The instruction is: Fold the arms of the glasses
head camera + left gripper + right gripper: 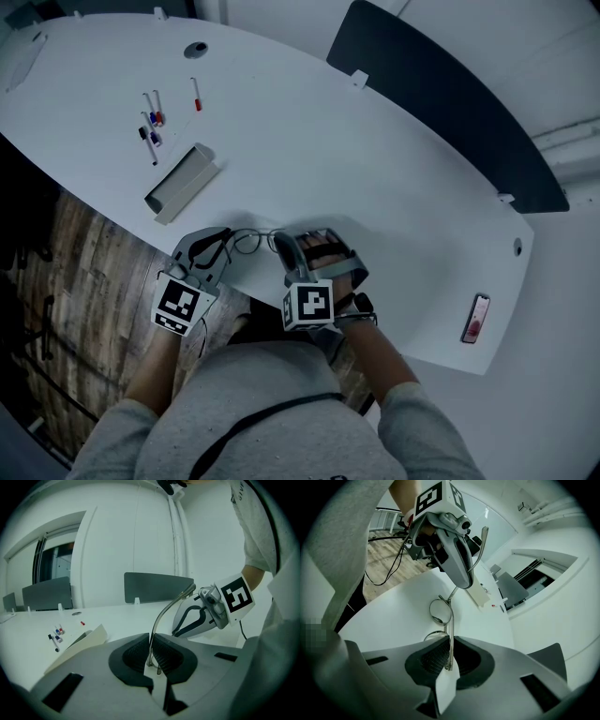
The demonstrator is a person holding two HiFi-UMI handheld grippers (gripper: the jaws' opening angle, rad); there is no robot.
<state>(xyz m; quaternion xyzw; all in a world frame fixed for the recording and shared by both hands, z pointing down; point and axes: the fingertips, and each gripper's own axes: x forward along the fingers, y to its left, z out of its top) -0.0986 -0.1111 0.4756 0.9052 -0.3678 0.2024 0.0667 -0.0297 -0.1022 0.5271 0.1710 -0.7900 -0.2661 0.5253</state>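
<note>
- Grey ribbed pads of my right claw (449,660) are pressed together on a thin metal bar of the glasses (440,611). The two round lenses sit just past the jaw tips.
- My left claw (152,656) is clamped on one slim arm of the same glasses, near its hooked ear end. That arm curves up and away towards the right claw.
- From the head view, both claws face each other tip to tip with the glasses (251,242) strung between them, at the near edge of the white table (375,169). I cannot tell whether the frame touches the top.
- Off to my right, near the table edge, a phone (476,318) lies flat.
- Further in on the left lies a beige open box (183,183), well apart from my claws.
- Beyond it are a few scattered pens (153,127).
- Along the far edge stands a dark divider (441,103).
</note>
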